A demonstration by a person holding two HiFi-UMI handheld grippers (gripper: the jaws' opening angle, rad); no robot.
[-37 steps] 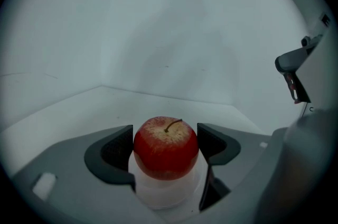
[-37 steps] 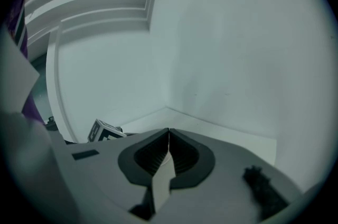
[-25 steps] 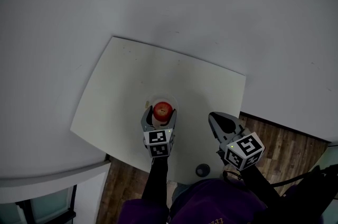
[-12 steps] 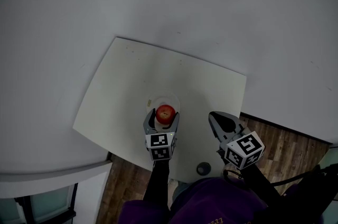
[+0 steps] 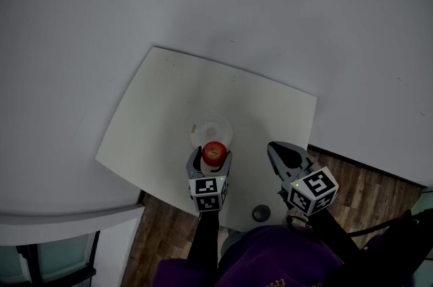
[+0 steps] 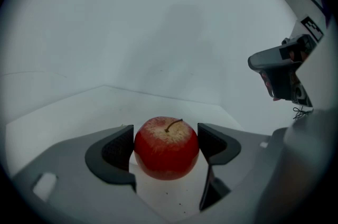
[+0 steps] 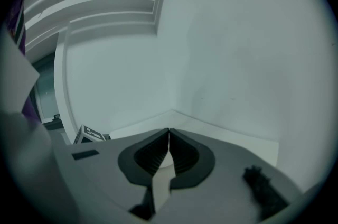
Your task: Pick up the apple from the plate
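On my left gripper view the apple (image 6: 167, 148) is red and glossy. It has a pale yellow, speckled patch spreading round the top and a thin brown stem that curves to one side. It sits upright, stem up.

My left gripper (image 6: 166, 145) has the apple squarely between its jaws. The dark ribbed pads (image 6: 117, 150) sit against its two flanks, and the widest part of the fruit is level with them. The jaws are held about an apple's width apart, closed on the fruit. Its rounded top rises slightly above the pads, and its underside hangs below them over pale surface.

From the head view the apple (image 5: 215, 153) shows at the tip of the left gripper (image 5: 210, 157), over the near rim of the white plate (image 5: 211, 130). I cannot tell whether the fruit touches the plate. The plate lies toward the near edge of the white table (image 5: 155, 109).

My right gripper (image 5: 276, 150) hovers off to the right, well apart from the apple. On its own view the jaws of the right gripper (image 7: 168, 145) meet tip to tip with nothing between them. A small dark round object (image 5: 260, 213) lies by the table's near edge, between the two grippers.
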